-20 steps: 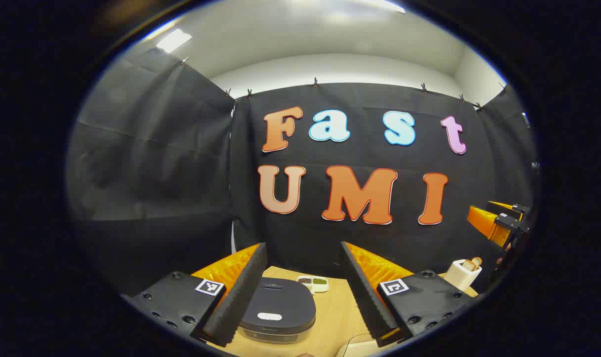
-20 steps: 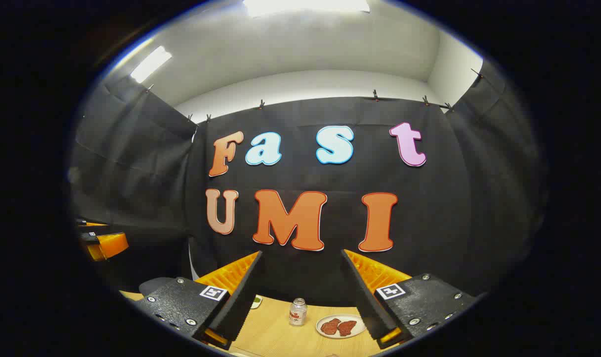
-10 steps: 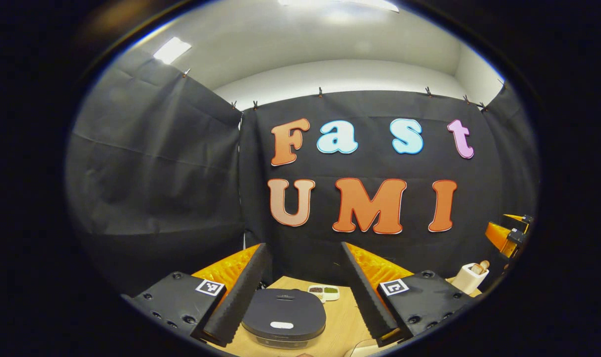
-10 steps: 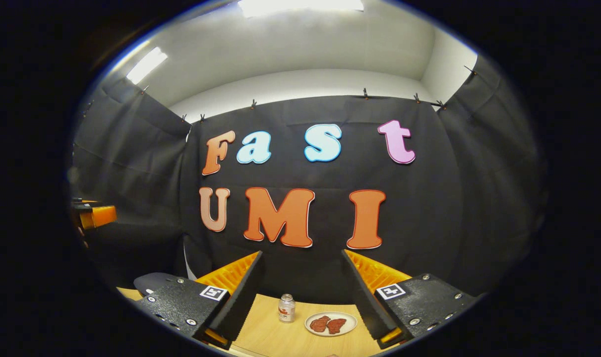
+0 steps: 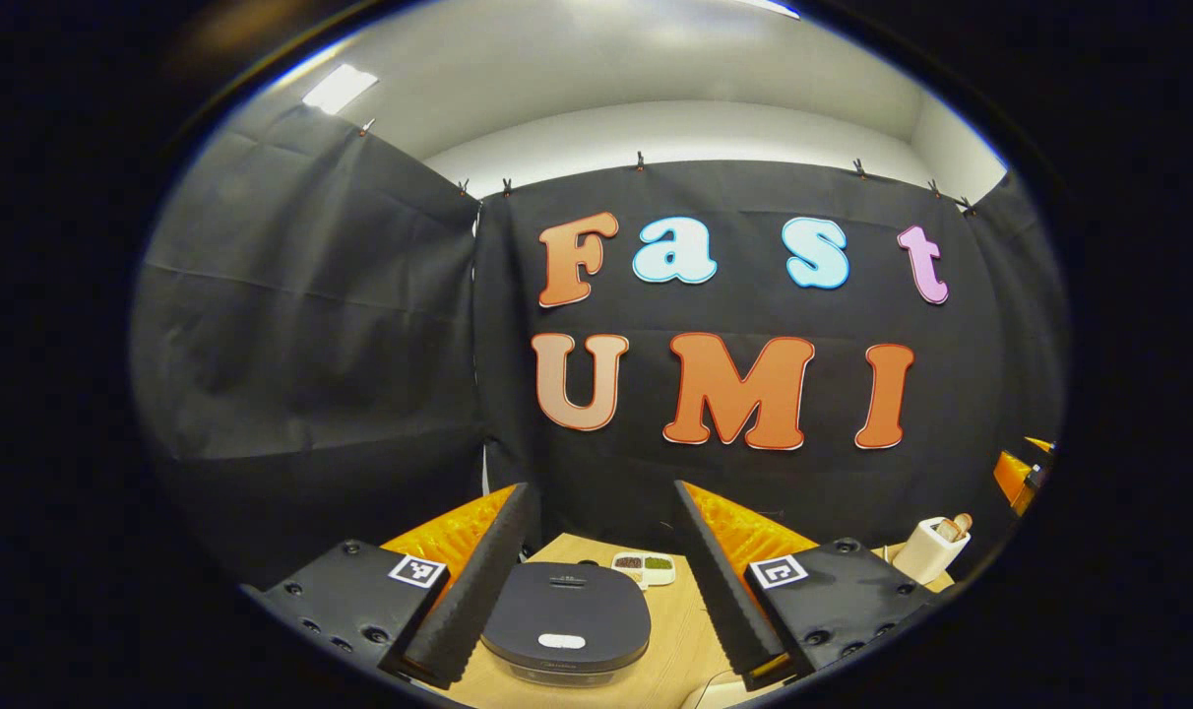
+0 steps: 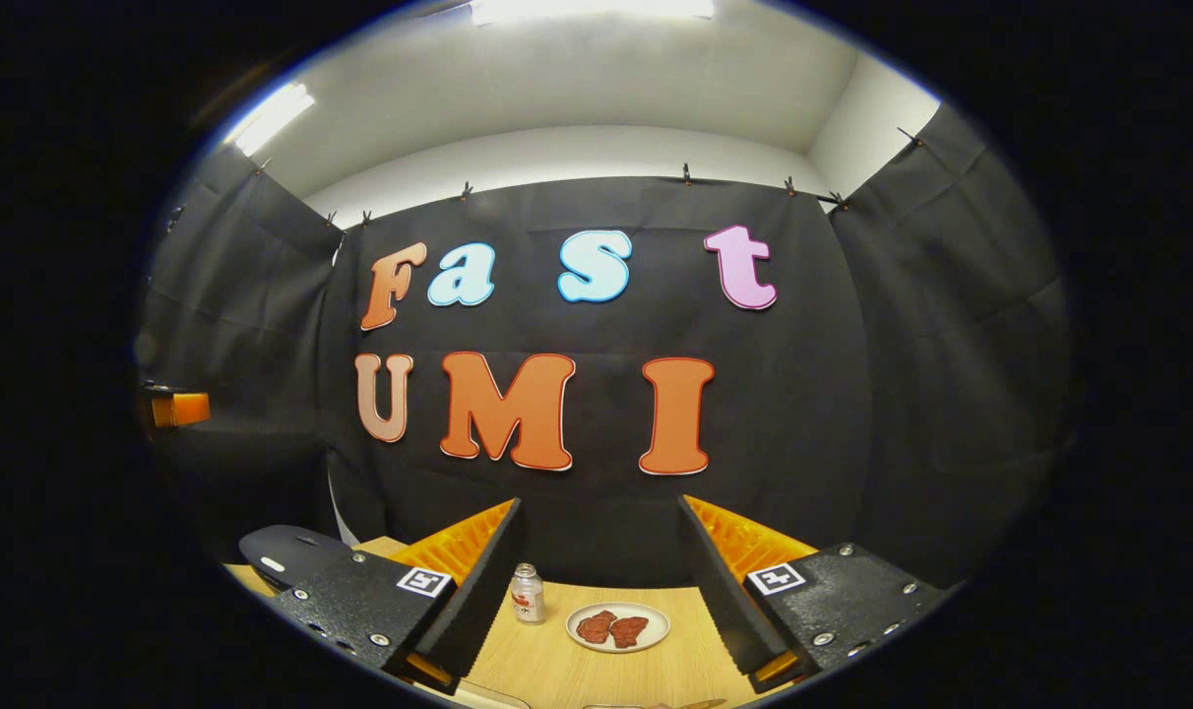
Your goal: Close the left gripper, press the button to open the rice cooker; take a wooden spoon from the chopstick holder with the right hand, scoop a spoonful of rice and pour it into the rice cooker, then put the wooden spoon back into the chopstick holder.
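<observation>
A dark grey rice cooker (image 5: 567,615) with its lid down sits on the wooden table (image 5: 680,630), a white button (image 5: 562,641) on its front. My left gripper (image 5: 601,487) hovers open above and before it, and the cooker shows between its fingers. A white chopstick holder (image 5: 924,553) with a wooden spoon (image 5: 952,527) in it stands at the right. My right gripper (image 6: 598,502) is open and holds nothing. The cooker (image 6: 282,553) lies to its left. The right gripper (image 5: 1016,475) peeks in at the far right of the left gripper view.
A small two-part dish (image 5: 644,566) sits behind the cooker. A little bottle (image 6: 528,594) and a white plate (image 6: 618,627) with red pieces stand ahead of my right gripper. A pale rim (image 5: 715,691) shows at the near table edge. Black cloth walls close in the booth.
The left gripper view has swung so the cooker sits centred between the fingers. The right gripper view turned right, so bottle and plate slid left. Both grippers stay open.
</observation>
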Tool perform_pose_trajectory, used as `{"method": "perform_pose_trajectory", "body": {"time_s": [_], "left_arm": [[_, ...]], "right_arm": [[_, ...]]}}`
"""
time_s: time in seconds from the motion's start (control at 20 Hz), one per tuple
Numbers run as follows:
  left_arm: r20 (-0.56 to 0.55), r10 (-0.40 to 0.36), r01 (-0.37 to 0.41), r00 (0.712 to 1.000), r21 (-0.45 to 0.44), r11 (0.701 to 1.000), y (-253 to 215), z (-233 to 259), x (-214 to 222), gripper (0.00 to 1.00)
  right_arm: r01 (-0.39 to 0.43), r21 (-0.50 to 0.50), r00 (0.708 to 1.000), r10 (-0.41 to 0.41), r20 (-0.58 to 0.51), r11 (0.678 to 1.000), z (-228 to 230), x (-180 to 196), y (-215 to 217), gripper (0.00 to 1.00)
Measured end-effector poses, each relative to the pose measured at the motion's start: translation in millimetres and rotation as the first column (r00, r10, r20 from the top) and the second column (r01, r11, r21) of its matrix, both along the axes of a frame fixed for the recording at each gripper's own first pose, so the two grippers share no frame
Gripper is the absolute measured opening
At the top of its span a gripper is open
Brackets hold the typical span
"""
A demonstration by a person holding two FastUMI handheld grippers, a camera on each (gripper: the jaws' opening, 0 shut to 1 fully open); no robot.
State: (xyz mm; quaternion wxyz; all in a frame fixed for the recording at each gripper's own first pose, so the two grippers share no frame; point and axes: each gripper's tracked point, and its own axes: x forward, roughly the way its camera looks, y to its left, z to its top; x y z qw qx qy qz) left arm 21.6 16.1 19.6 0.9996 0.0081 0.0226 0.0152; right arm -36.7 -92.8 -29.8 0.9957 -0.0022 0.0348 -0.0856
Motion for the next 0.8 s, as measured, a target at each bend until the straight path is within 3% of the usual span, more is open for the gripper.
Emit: {"method": "perform_pose_trajectory", "body": {"time_s": [0.2,0.3,0.45,0.6,0.8], "left_arm": [[-0.081,-0.001,0.001,0.997,0.002,1.000,-1,-19,11,0.32],[-0.155,-0.016,0.013,0.988,-0.021,1.000,-4,-37,17,0.07],[-0.308,-0.029,0.013,0.951,-0.054,0.998,4,-70,29,0.06],[-0.490,-0.080,-0.007,0.868,-0.173,0.985,6,-113,41,0.05],[-0.653,-0.067,-0.091,0.755,-0.205,0.975,24,-160,52,0.03]], "right_arm": [[0.029,-0.014,0.999,-0.030,-0.028,0.999,-12,-8,-10,0.94],[0.048,-0.014,0.998,-0.048,-0.040,0.999,-18,-10,-16,0.94],[0.084,-0.011,0.995,-0.084,-0.058,0.996,-24,-17,-27,0.94],[0.125,-0.004,0.988,-0.125,-0.086,0.992,-34,-25,-37,0.94],[0.194,-0.028,0.970,-0.196,-0.141,0.981,-52,-37,-53,0.94]]}}
